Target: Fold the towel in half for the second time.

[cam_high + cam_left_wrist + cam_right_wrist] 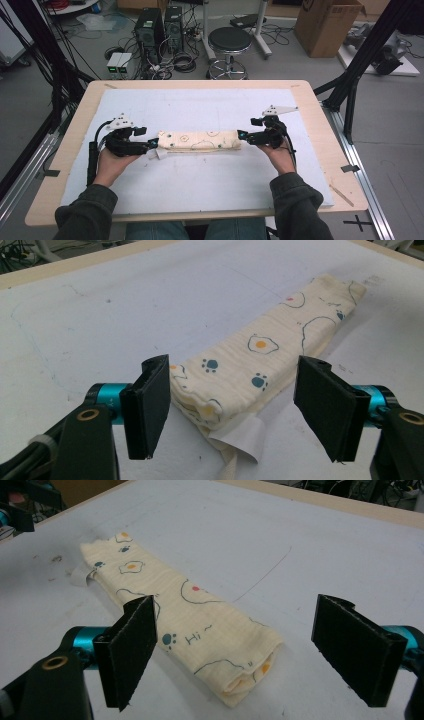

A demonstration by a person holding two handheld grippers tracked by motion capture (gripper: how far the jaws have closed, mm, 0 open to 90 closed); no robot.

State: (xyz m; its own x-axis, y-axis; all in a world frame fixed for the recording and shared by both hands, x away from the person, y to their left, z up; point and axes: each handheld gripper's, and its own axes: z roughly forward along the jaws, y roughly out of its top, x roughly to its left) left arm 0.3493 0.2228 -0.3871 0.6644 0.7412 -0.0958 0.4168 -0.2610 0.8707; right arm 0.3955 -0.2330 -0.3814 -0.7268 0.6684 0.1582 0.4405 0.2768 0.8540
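A cream cloth printed with fried eggs and paw marks lies folded into a long narrow strip across the middle of the white mat. My left gripper is at the strip's left end, open, its jaws standing on either side of the cloth end without pressing it. A white label sticks out from under that end. My right gripper is at the strip's right end, also open, with the folded end lying between its wide-apart jaws.
The mat covers a wooden table. Beyond the far edge stand a black stool, computer towers with loose cables, and a cardboard box. Black frame posts rise at the right.
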